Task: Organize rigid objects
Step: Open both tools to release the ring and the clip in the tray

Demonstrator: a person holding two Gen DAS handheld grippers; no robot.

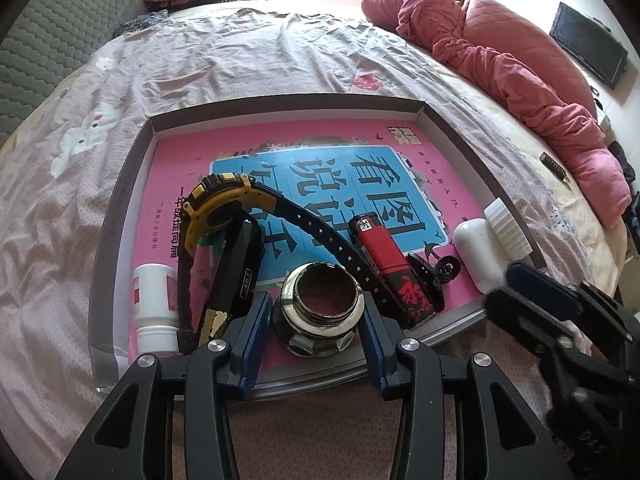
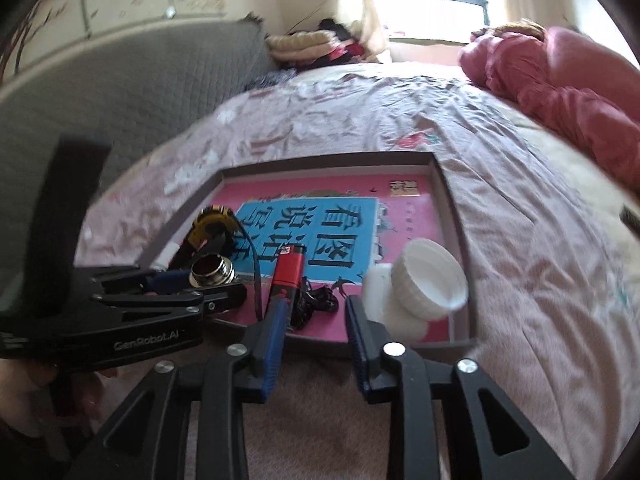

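Note:
A shallow grey tray (image 1: 120, 216) lined with a pink and blue book lies on the bed. In it are a silver metal fitting (image 1: 320, 308), a yellow and black watch (image 1: 224, 208), a red lighter (image 1: 384, 256), a black clip (image 1: 432, 270), a small white bottle (image 1: 154, 300) and a white bottle with ribbed cap (image 1: 488, 248). My left gripper (image 1: 314, 336) is open, its jaws on either side of the metal fitting at the tray's near edge. My right gripper (image 2: 314, 334) is open and empty, just short of the tray's near wall (image 2: 360, 346), between the lighter (image 2: 290, 272) and the white ribbed-cap bottle (image 2: 416, 284).
The tray sits on a wrinkled pink bedsheet (image 1: 240, 64). A crumpled red quilt (image 1: 520, 64) lies along the right side. A grey padded headboard (image 2: 120, 92) stands at the left. A dark bar-shaped object (image 1: 554, 166) lies on the sheet at the right.

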